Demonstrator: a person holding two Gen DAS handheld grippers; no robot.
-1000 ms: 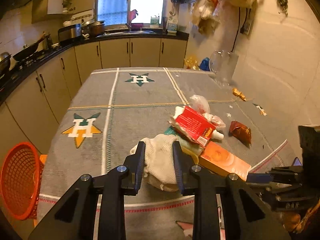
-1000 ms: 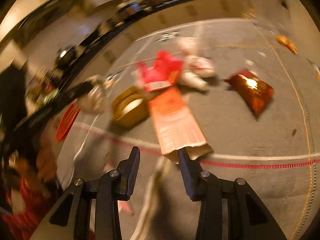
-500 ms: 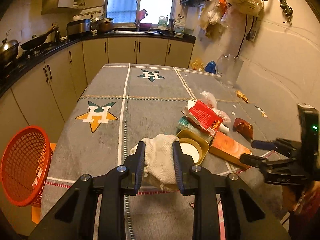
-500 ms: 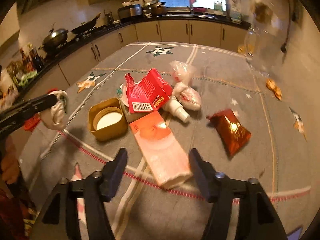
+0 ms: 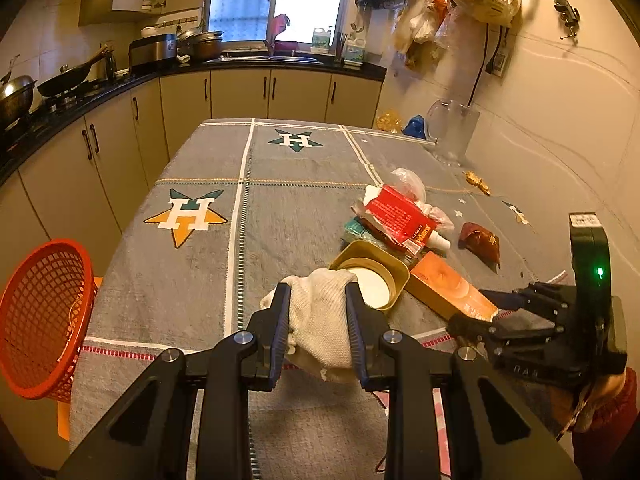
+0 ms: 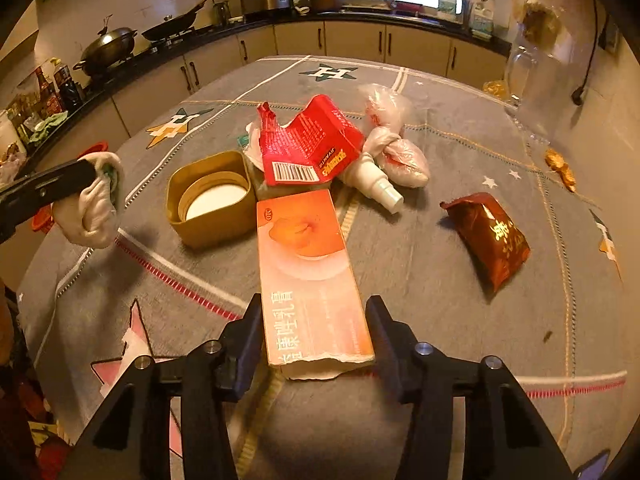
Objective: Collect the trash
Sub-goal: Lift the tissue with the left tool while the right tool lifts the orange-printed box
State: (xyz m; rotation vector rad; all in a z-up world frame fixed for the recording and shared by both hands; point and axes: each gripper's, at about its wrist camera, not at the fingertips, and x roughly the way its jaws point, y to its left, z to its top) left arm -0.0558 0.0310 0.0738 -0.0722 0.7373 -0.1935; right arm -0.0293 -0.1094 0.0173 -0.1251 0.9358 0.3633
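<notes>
My left gripper (image 5: 318, 296) is shut on a crumpled white cloth (image 5: 320, 320) and holds it above the table's near edge; the cloth also shows in the right wrist view (image 6: 90, 204). My right gripper (image 6: 314, 320) is open, its fingers on either side of the near end of a long orange box (image 6: 308, 272), apart from it. The box also shows in the left wrist view (image 5: 448, 286). Behind it lie a yellow tin (image 6: 212, 198), a torn red carton (image 6: 312, 142), a white bottle (image 6: 376, 184), knotted plastic bags (image 6: 396, 148) and a brown snack packet (image 6: 492, 236).
An orange mesh basket (image 5: 38, 316) stands off the table's left edge. A glass jug (image 5: 452, 132) and small wrappers (image 5: 478, 182) sit along the right wall. Kitchen counters with pots run along the left and back. The grey tablecloth (image 5: 240, 208) covers the table.
My right gripper has opened wider and moved forward, so its fingers now flank the orange box's near end. My left gripper still holds the cloth, pulled back slightly.
</notes>
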